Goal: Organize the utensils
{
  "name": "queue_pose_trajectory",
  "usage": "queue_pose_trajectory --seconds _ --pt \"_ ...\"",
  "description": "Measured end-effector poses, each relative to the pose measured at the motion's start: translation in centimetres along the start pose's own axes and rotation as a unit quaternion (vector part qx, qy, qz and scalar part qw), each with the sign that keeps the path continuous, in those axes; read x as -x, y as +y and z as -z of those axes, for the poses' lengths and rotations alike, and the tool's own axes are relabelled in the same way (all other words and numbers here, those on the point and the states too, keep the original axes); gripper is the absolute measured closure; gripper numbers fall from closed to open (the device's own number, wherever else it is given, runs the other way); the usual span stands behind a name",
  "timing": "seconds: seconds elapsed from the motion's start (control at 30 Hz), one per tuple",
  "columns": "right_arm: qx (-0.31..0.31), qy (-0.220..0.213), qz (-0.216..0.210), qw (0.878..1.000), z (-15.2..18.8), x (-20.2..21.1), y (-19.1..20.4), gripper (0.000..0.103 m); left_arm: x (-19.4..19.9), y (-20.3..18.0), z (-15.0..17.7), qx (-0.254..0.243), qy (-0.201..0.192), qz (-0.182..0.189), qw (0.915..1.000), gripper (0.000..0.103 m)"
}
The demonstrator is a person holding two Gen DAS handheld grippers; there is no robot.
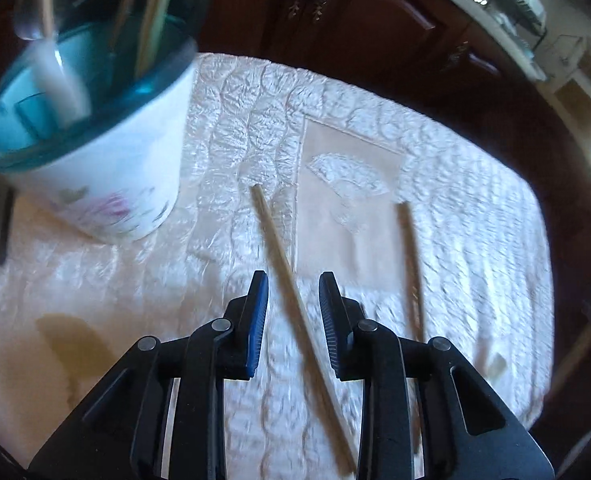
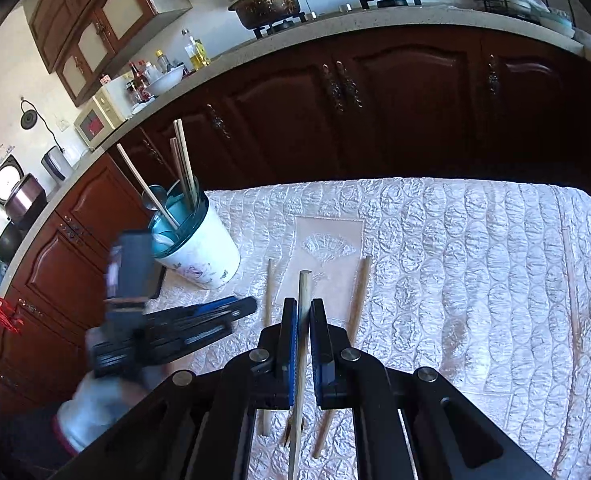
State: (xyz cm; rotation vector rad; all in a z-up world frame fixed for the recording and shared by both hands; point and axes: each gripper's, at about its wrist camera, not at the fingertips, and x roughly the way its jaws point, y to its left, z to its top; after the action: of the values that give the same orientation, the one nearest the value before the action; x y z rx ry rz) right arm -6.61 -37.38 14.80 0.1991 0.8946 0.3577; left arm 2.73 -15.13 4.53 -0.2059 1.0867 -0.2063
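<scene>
A white quilted cloth point(image 2: 455, 264) covers the table before dark wooden cabinets point(image 2: 395, 100). The right gripper point(image 2: 304, 312) is clamped on one chopstick point(image 2: 305, 292). The left gripper point(image 1: 293, 300) stands parted over a loose chopstick point(image 1: 271, 236), untouched, near the utensil cup point(image 1: 107, 152)

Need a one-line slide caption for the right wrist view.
Right tongs clamp one chopstick above the quilted cloth, utensil cup at left.
</scene>
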Motion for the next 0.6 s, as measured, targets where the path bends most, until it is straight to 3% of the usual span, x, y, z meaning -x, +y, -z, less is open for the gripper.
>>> queue_pose_trajectory --seconds 0.2,0.3,0.37,0.47,0.6 --pt "-0.004 0.000 -0.003 1.000 0.1 0.4 -0.5 0.098 -4.1 -0.6 -1.7 -0.002 0.018 -0.050 0.9986 0.078" --pt "-0.004 -0.002 -0.001 1.000 0.0 0.7 -0.5 0.098 -4.6 -0.9 -2.0 -0.012 0.011 -0.057 0.9982 0.082" --pt "-0.003 -0.004 0.000 1.000 0.0 0.8 -0.4 0.098 -4.4 -1.1 -1.9 -0.021 0.015 -0.044 0.9987 0.094" --pt "-0.003 -0.006 -0.001 1.000 0.0 0.9 -0.2 0.098 -3.0 -1.3 -1.4 -0.031 0.013 -0.025 0.9991 0.097" --pt "0.004 -0.011 0.000 1.000 -0.1 1.5 0.5 0.098 1.3 -1.7 -0.8 -0.033 -0.004 0.032 0.9990 0.098"
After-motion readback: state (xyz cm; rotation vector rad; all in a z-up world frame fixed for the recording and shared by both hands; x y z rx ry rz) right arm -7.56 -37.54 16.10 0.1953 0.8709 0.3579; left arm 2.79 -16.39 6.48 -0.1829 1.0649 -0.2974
